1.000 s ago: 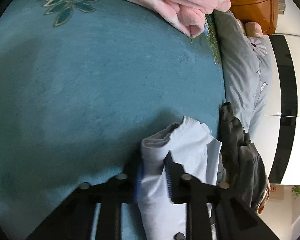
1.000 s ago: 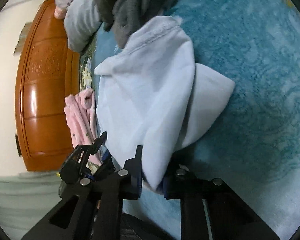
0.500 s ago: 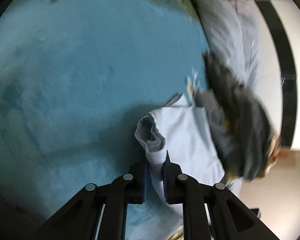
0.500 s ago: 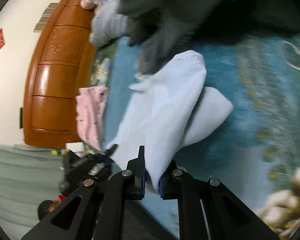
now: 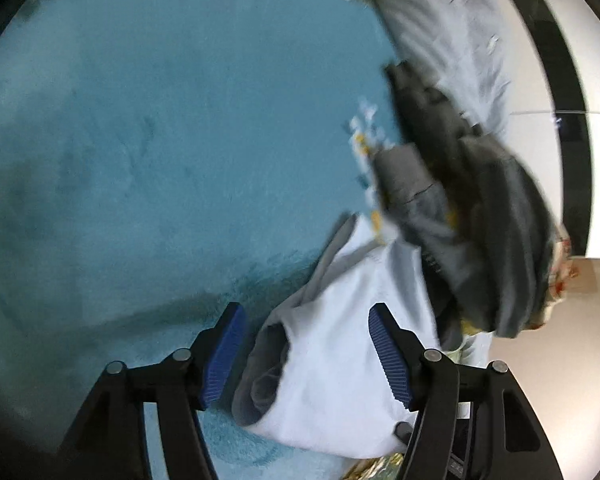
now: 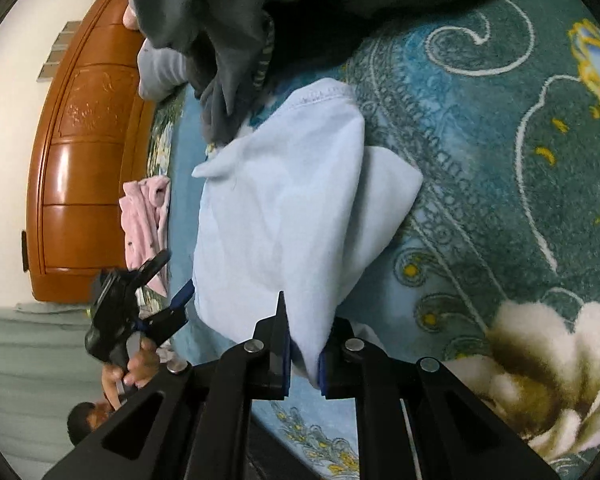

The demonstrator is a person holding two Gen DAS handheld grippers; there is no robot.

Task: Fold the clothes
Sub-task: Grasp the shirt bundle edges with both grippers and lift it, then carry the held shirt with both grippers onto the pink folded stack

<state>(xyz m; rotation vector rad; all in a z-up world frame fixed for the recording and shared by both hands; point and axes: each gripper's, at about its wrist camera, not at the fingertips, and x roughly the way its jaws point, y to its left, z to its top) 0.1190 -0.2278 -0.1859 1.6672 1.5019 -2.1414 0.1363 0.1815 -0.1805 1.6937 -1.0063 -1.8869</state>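
Holding, right gripper [image 6: 303, 354]: my one clamped tool; its two blue-padded jaws are pinched together on the near edge of the pale blue garment [image 6: 284, 216].
Left gripper [image 5: 306, 354]: my other tool; its two jaws stand wide apart, the garment's rolled grey-lined end lying between them, and I cannot tell if either pad touches it.
Pale blue garment: one piece, folded over on itself, lying on the teal blanket [image 5: 148, 152] and running away from me toward the dark pile.
Hand [image 6: 134, 370]: one seen from the right wrist, low on the left, wrapped round the left tool's handle.
Teal blanket, right-wrist side: patterned with white scrolls and one large cream flower at near right.
Dark grey clothes [image 5: 496, 216]: one heap beyond the garment, its near edge overlapping the garment's far end; separate pieces too blurred to count.
Pink clothing [image 6: 146, 216]: one bundle, far left.
Wooden headboard [image 6: 80, 160]: one, behind the pink bundle.
Grey bedding [image 5: 444, 36]: farthest, past the heap.
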